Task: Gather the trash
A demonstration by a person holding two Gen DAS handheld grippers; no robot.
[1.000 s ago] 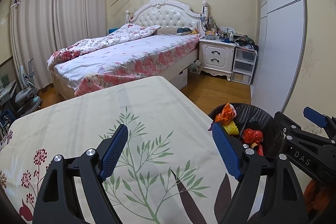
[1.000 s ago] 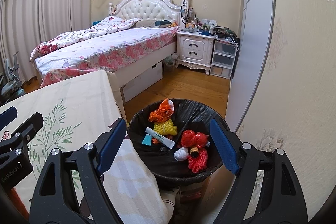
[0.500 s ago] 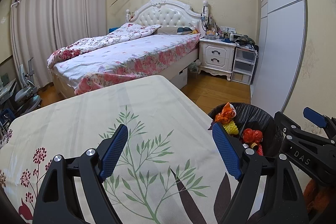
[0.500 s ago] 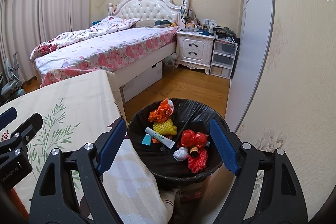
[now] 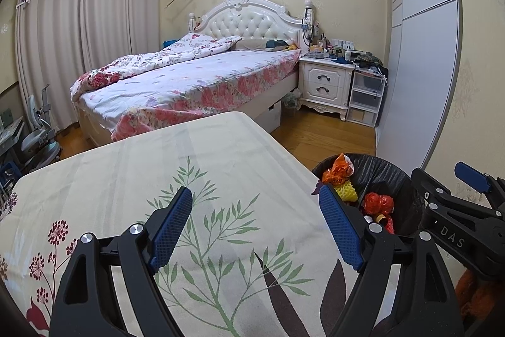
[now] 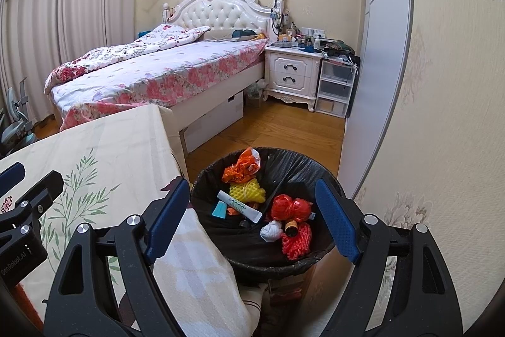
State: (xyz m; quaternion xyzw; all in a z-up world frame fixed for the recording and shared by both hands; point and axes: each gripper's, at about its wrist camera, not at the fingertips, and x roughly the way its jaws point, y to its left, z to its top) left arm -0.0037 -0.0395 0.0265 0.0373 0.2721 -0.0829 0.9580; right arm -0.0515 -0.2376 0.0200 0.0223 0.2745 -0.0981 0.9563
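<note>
Trash (image 6: pixel 268 207) fills the black bin (image 6: pixel 293 161); both tongs (image 5: pixel 255 226) (image 6: pixel 252 210) gape apart, holding nothing.

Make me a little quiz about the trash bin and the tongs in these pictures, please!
1. True or false: the right tongs are gripping a piece of trash.
2. What colour is the liner of the trash bin? A) white B) black C) blue
3. Fill in: the left tongs are held over the ____.

Key
1. False: they are open, over the bin.
2. B
3. Tablecloth. The leaf-print cloth has no trash on the part shown.
</note>
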